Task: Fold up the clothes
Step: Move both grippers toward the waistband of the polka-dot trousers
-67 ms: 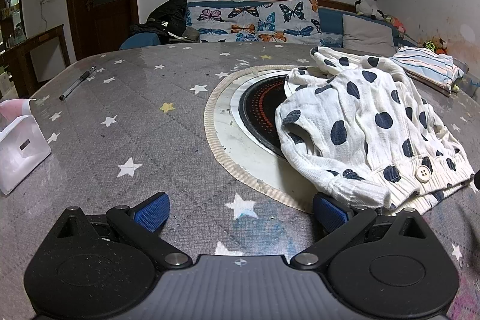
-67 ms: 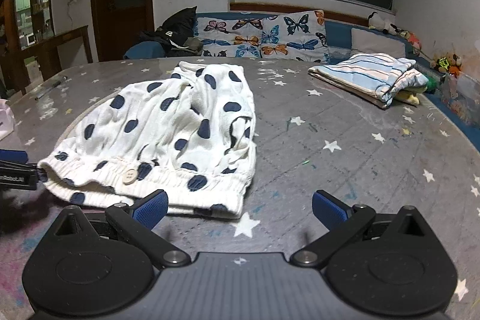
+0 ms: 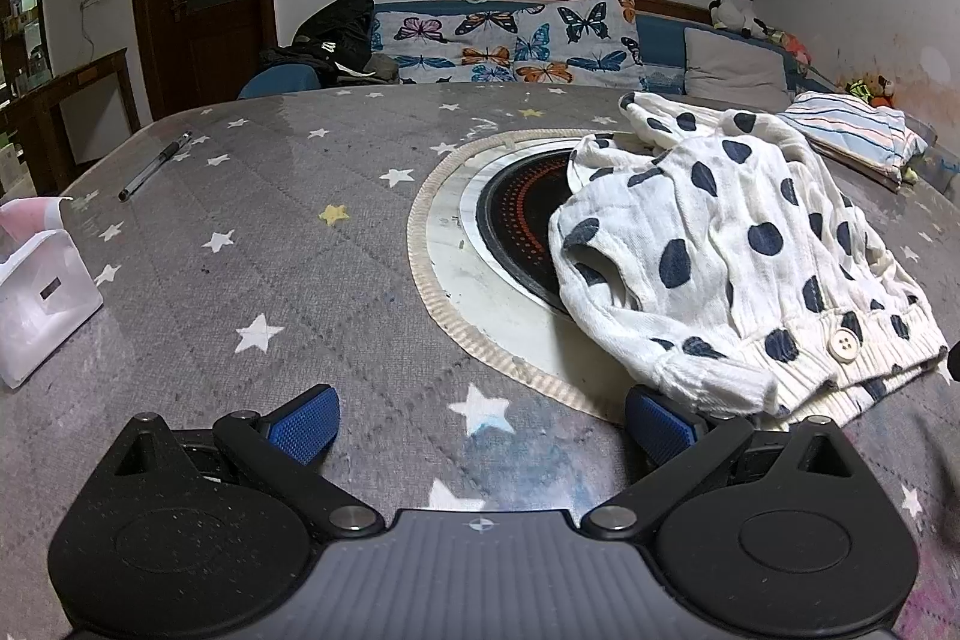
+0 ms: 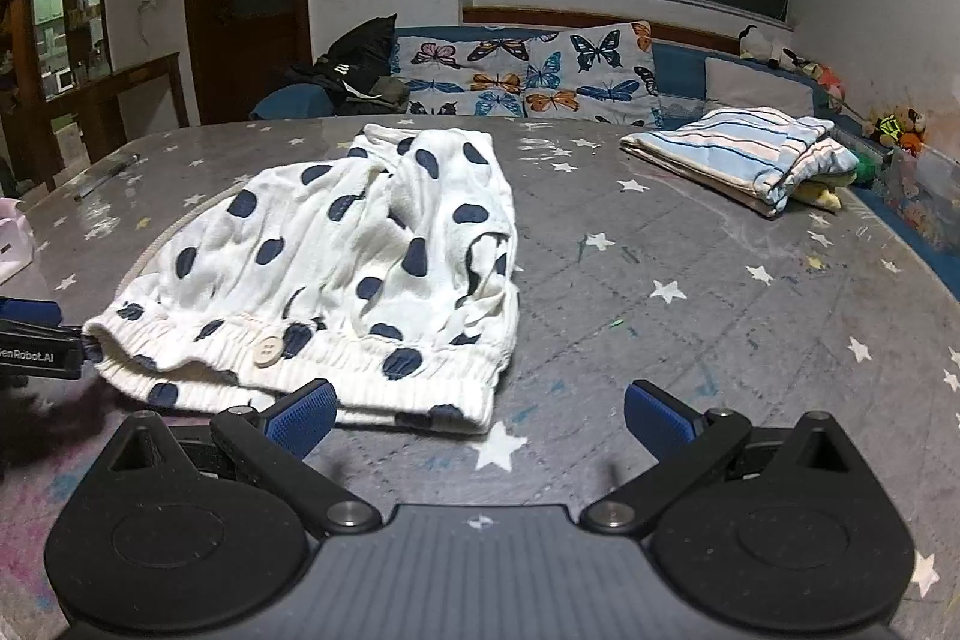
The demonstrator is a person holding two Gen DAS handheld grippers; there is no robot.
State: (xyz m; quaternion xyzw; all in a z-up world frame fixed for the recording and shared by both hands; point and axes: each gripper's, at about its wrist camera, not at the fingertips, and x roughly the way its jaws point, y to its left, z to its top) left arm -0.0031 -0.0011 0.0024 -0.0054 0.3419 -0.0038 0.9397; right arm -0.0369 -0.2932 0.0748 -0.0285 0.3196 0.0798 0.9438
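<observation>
A white garment with dark blue dots lies rumpled on the grey star-print table, partly over a round inset hob. Its ribbed hem with a button faces me. My left gripper is open and empty, its right fingertip just at the hem's left corner. In the right wrist view the garment lies ahead and left. My right gripper is open and empty, its left fingertip at the hem's near edge. The left gripper's tip shows at that view's left edge.
A folded striped cloth lies at the table's far right. A white tissue box stands at the left edge and a pen lies far left. A sofa with butterfly cushions stands behind the table.
</observation>
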